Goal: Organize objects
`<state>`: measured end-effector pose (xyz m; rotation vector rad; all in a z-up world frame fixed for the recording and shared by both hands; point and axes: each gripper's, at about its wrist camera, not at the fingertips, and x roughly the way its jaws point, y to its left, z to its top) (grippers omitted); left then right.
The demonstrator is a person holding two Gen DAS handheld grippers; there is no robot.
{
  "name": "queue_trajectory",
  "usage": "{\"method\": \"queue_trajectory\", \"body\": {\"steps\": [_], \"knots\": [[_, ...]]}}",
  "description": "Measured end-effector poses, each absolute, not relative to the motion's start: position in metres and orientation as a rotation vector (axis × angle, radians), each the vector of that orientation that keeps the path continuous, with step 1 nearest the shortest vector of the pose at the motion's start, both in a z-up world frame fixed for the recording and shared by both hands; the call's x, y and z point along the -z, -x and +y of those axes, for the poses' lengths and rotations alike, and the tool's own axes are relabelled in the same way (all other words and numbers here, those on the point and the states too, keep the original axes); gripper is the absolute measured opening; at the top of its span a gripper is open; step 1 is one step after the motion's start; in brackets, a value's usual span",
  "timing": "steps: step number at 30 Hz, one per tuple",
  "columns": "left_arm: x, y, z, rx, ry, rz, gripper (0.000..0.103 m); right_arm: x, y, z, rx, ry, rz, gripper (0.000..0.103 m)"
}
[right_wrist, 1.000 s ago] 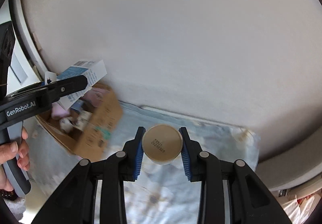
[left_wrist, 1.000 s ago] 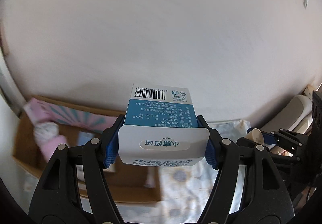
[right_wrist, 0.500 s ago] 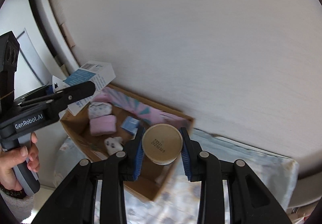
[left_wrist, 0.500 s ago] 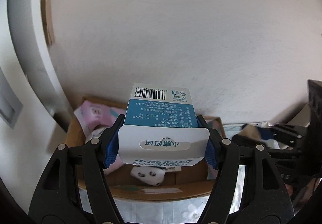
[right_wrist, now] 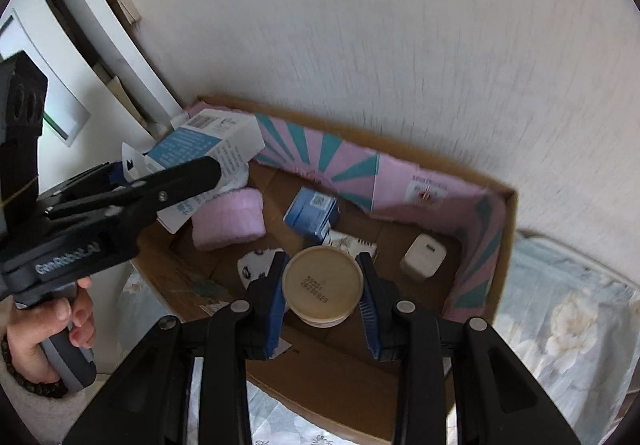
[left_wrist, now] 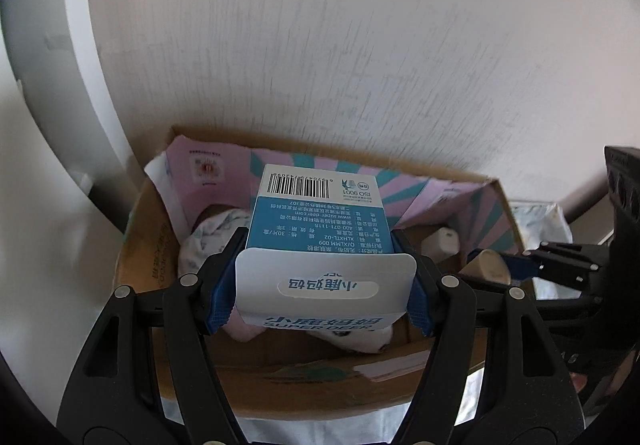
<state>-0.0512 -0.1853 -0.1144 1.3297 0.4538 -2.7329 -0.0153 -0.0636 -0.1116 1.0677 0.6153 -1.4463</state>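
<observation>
My left gripper point(left_wrist: 320, 293) is shut on a blue and white carton point(left_wrist: 320, 221) with a barcode, held over the left part of an open cardboard box point(left_wrist: 280, 385). The carton also shows in the right wrist view point(right_wrist: 208, 157). My right gripper point(right_wrist: 322, 305) is shut on a round beige tub point(right_wrist: 322, 281), bottom towards the camera, held above the box point(right_wrist: 344, 377) near its front middle. The tub also shows in the left wrist view point(left_wrist: 486, 269), at the right over the box.
In the box lie a pink rolled cloth point(right_wrist: 228, 217), a small blue carton point(right_wrist: 312, 211), a white charger plug point(right_wrist: 424, 257), a patterned white cloth point(right_wrist: 256, 265) and a pink-teal sheet point(right_wrist: 344, 161) along the back wall. The box stands on a floral cloth point(right_wrist: 560, 317) against a white wall.
Both grippers have swung left and down with their loads; the box, off to the left before, now lies directly below them.
</observation>
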Motion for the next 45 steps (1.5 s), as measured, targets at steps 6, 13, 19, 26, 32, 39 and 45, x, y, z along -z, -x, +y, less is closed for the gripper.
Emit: {"method": "queue_trajectory", "body": {"steps": [6, 13, 19, 26, 32, 39, 45], "knots": [[0.122, 0.058, -0.185, 2.741, -1.370, 0.374, 0.066, 0.112, 0.020, -0.062, 1.466, -1.069, 0.636, 0.031], [0.104, 0.061, -0.182, 2.765, -1.345, 0.271, 0.103, 0.119, 0.028, -0.061, 1.437, -1.177, 0.580, 0.045], [0.089, 0.053, -0.195, 2.752, -1.328, 0.281, 0.103, 0.126, 0.020, -0.054, 1.431, -1.196, 0.641, 0.103], [0.094, 0.052, -0.188, 2.742, -1.313, 0.307, 0.103, 0.122, 0.016, -0.046, 1.468, -1.160, 0.635, 0.103], [0.079, 0.046, -0.178, 2.758, -1.329, 0.358, 0.103, 0.103, 0.021, -0.040, 1.522, -1.155, 0.603, 0.103], [0.027, 0.022, -0.153, 2.795, -1.293, 0.350, 0.103, 0.043, 0.040, -0.002, 1.647, -1.127, 0.531, 0.103], [0.003, -0.004, -0.119, 2.813, -1.320, 0.372, 0.103, -0.007, 0.058, 0.059, 1.807, -1.093, 0.474, 0.103]]}}
